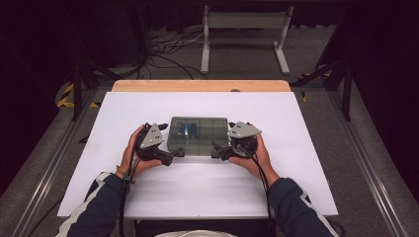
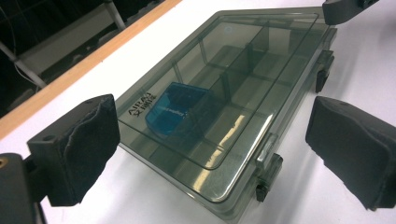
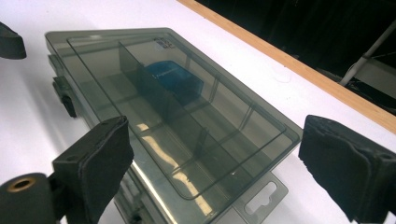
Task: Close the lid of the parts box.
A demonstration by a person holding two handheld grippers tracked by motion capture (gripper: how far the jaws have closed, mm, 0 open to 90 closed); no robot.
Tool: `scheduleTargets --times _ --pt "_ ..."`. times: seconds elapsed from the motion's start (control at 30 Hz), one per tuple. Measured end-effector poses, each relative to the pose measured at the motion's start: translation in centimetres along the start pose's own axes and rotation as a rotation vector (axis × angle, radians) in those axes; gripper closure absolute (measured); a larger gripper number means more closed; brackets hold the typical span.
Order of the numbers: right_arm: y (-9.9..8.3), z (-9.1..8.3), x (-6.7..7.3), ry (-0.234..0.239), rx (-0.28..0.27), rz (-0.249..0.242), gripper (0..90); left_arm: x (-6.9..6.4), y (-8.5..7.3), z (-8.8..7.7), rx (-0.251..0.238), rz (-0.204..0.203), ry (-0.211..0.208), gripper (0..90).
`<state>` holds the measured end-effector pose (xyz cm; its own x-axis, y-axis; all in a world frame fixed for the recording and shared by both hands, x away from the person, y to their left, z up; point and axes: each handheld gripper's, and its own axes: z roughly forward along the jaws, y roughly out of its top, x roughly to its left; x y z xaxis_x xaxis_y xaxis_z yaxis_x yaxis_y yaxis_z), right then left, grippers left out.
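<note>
box: smoky grey clear plastic compartment box (image 1: 198, 135), lid shut, flat on the table, centre of the high view
contents: one blue translucent plastic piece (image 2: 173, 108) in a compartment, upper left part of the box in the high view; other compartments look empty
dividers: one long wall down the middle, short cross walls off it
latches: two dark grey clasps (image 2: 266, 176) on the near long edge, both look closed; hang tab at one short end, lower middle of the right gripper view
left gripper (image 1: 174, 154): jaws wide apart, holding nothing, tips at the box's near left corner
right gripper (image 1: 218, 150): jaws wide apart, holding nothing, tips at the near right corner
step: likely undoing the clasps to open the lid
how to: set one jaw tip under each clasp, lever up, keep the box flat so it doesn't skid or tip
table: white sheet-covered table top (image 1: 296, 163), wooden strip along the far edge
</note>
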<state>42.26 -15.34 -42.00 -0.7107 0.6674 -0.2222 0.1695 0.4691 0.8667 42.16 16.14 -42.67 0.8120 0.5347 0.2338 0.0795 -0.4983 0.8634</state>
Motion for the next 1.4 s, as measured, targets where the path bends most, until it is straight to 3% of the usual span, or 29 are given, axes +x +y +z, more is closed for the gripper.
scheduleTargets --times 0.27,0.4,0.8,1.4 --pt "0.3 -0.9 0.3 -0.013 -0.013 -0.004 9.3 -0.2 0.4 -1.3 -0.029 0.015 0.011 3.6" --pt "0.4 -1.5 0.4 -0.021 -0.023 -0.005 9.3 -0.7 0.5 -1.8 -0.021 0.045 0.014 3.4" --pt "-0.1 -3.5 0.6 -0.059 -0.014 -0.056 9.6 -1.6 0.3 -3.2 -0.035 0.058 0.011 3.3" --pt "-1.6 -6.3 0.9 -0.069 -0.022 -0.074 9.9 -2.6 -0.4 -5.0 -0.043 0.064 0.027 3.3"
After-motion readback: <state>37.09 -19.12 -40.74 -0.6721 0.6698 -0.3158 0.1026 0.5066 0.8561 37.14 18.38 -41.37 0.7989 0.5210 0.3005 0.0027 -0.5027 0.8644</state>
